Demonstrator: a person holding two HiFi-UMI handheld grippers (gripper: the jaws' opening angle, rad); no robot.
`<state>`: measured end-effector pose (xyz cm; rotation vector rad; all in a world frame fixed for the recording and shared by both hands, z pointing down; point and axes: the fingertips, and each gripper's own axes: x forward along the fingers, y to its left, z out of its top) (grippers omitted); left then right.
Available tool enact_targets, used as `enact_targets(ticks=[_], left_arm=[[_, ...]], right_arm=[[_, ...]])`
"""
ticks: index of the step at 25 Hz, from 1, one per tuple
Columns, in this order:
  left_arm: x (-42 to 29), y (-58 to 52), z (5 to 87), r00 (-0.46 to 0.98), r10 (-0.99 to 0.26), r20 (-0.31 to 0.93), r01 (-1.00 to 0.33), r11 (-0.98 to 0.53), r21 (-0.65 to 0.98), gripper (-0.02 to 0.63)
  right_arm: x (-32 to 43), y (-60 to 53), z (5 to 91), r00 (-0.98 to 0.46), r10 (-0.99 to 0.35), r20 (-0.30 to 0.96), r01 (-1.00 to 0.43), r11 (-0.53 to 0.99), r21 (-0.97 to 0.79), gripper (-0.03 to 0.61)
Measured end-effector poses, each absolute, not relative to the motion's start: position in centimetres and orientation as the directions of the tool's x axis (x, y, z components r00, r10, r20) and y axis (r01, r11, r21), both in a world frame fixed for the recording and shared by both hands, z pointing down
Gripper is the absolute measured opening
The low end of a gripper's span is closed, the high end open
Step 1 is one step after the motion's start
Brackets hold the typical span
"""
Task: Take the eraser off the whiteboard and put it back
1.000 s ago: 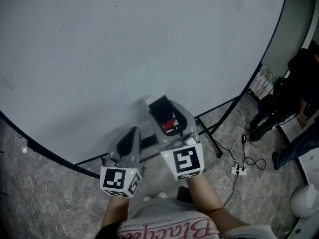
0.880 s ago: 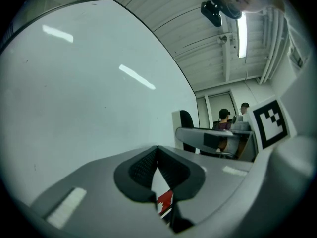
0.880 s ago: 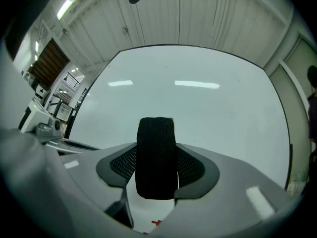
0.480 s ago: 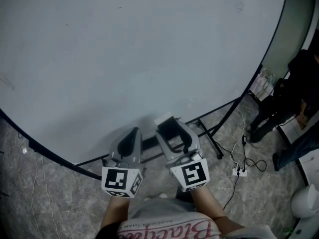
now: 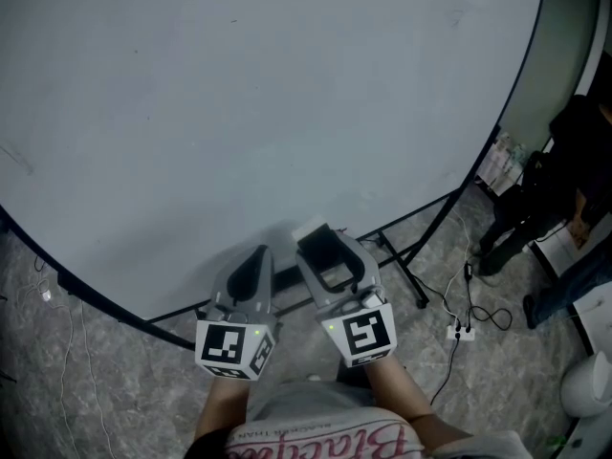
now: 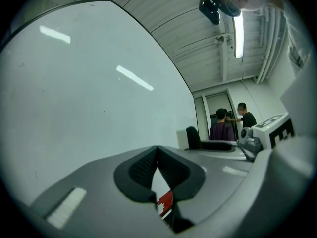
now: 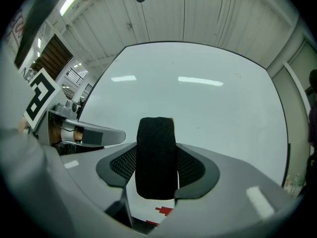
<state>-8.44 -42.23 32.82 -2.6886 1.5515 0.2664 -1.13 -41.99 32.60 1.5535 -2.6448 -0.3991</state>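
The whiteboard (image 5: 239, 113) fills most of the head view. My right gripper (image 5: 323, 256) is shut on the eraser (image 5: 314, 231), a block with black felt (image 7: 156, 155) that stands upright between the pads. It is held close in front of the board's lower part; whether it touches the board I cannot tell. To its left, my left gripper (image 5: 256, 260) is shut with nothing in it, its pads (image 6: 143, 168) meeting at the tips. The left gripper view also catches the eraser (image 6: 194, 139) in the other gripper at the right.
The board's black lower frame (image 5: 115, 304) runs just ahead of both grippers, above its stand legs (image 5: 406, 275). On the stone floor at the right lie a power strip (image 5: 458, 328) with cables and a white bin (image 5: 585, 385). People (image 5: 574, 161) stand at the far right.
My right gripper has come down and a little nearer with the eraser still in it, mostly in the first half second. The left gripper has stayed put.
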Motion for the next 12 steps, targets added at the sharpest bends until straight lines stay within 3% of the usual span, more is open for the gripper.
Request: enact_targets(ticks=[12], left_arm=[[-9.3, -41.9, 33.1, 0.470, -0.870, -0.147, -0.875, -0.482, 0.054, 0.000]], right_arm=[[-1.4, -44.9, 29.1, -0.459, -0.882, -0.107, -0.876, 0.429, 0.223, 0.232]])
